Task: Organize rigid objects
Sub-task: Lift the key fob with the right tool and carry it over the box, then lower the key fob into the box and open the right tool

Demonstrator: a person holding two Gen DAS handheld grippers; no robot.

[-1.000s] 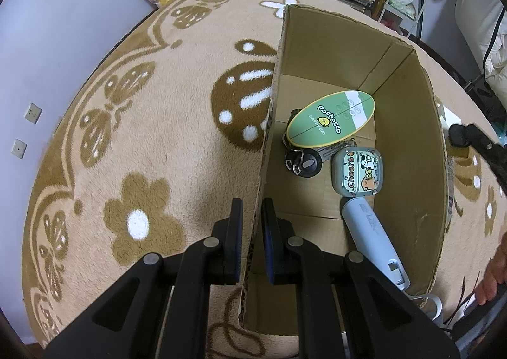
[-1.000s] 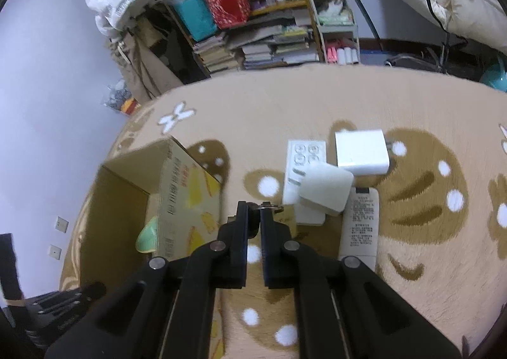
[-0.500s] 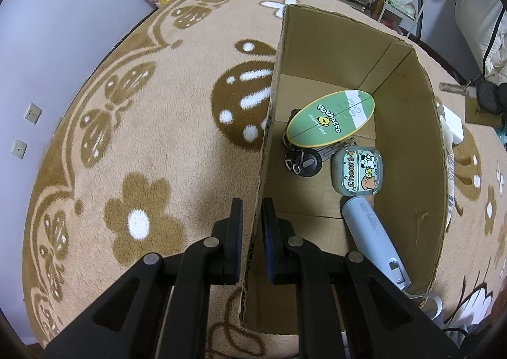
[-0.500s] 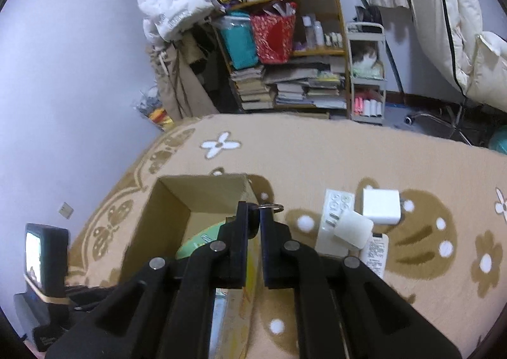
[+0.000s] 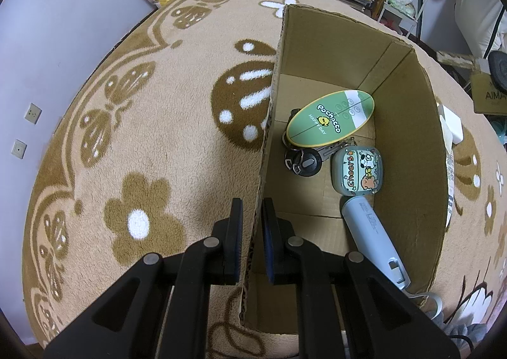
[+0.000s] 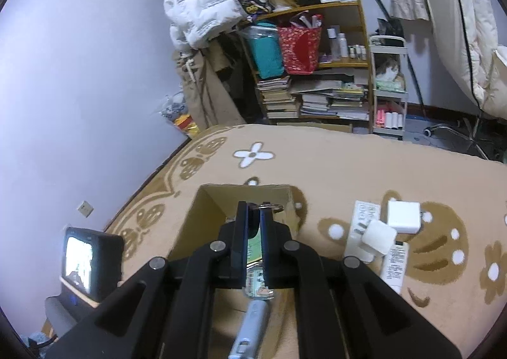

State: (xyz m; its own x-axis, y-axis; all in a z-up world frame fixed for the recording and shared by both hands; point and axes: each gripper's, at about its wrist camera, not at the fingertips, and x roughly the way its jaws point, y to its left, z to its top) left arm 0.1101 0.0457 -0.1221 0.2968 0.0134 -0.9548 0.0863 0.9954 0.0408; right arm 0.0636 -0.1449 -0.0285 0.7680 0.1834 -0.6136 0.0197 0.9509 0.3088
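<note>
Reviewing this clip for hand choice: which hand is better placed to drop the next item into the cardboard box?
Right. The right gripper is shut on a small item with a key ring, above the cardboard box. The left gripper is clamped on the box wall, steadying it.

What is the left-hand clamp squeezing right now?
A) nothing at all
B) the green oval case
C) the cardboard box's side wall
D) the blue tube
C: the left gripper has one finger on each side of the cardboard box wall, pinching it.

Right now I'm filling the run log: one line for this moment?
left gripper: jaws shut on box wall | right gripper: jaws shut on key ring, above box
</note>
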